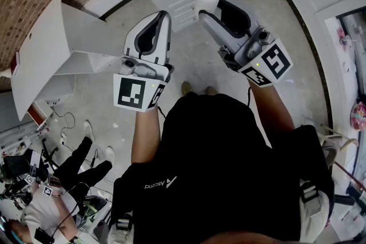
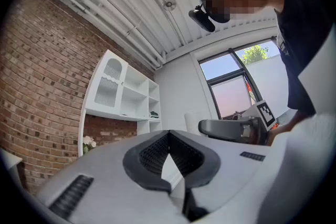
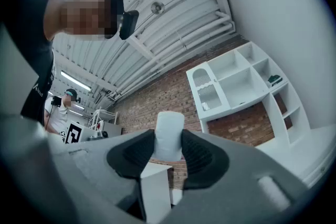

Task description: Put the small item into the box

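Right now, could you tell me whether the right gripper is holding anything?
Holding. In its own view, the right gripper has dark pads pressed on both sides of a small white cylinder.

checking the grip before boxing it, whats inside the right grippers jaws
A small white item stands between the pads of the right gripper, pressed from both sides, its top poking out above them. Its lower end is covered by the jaws.
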{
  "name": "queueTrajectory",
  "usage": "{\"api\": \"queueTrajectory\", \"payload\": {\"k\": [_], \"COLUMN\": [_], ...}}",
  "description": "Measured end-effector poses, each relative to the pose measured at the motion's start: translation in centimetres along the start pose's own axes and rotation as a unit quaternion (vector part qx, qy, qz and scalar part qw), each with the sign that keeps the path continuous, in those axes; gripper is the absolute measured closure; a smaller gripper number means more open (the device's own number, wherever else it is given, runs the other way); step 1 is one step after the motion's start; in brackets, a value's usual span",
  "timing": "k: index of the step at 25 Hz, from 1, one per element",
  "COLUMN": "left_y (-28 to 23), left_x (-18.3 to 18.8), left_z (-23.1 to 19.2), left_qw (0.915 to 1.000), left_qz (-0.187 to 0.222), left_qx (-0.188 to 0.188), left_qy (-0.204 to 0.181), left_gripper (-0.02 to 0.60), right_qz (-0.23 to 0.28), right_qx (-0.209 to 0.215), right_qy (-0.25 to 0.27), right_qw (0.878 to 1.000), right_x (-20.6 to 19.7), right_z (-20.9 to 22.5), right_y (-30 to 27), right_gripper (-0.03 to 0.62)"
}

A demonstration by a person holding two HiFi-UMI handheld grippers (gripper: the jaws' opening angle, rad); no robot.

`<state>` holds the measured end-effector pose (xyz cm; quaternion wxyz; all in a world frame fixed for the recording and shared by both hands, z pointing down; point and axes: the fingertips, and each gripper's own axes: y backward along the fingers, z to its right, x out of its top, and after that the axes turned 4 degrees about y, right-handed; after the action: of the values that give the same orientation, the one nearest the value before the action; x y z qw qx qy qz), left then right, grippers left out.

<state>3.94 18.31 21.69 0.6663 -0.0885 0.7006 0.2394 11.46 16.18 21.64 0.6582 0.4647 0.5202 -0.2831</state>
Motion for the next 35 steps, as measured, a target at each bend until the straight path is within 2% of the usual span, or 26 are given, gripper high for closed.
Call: {"api": "queueTrajectory", "payload": {"k": [8,21,28,35], "left_y": [-0.3,-2.3,-4.5,-7.6], "left_x": [0.3,-0.9,-1.5,-2.9], "left_z": [1.1,2.9,0.9,-4.1], "left_qw": [1.0,0.9988,0.9988,0.9992], "left_qz": [-0.001,-0.002,-0.001,0.004], "left_qx": [0.007,0.042,0.04,0.031], "left_qy": [-0.004,-0.026,-0.028,-0.024], "left_gripper": [0.583,0.583,0.583,0.583], "right_qz": [0.0,-0.004,-0.008,-0.017], "right_qx": [0.004,0.03,0.026,0.015], "right_qy": [-0.006,-0.011,-0.01,-0.001], "right_qw": [1.0,0.999,1.0,1.0], "right_x": [0.7,0.6,-0.3,-2.5], "right_z": [0.3,3.2,5.5,8.7], "right_y": [1.2,3.9,2.2,-1.9], "right_gripper": [0.428,0.428,0.428,0.428]}}
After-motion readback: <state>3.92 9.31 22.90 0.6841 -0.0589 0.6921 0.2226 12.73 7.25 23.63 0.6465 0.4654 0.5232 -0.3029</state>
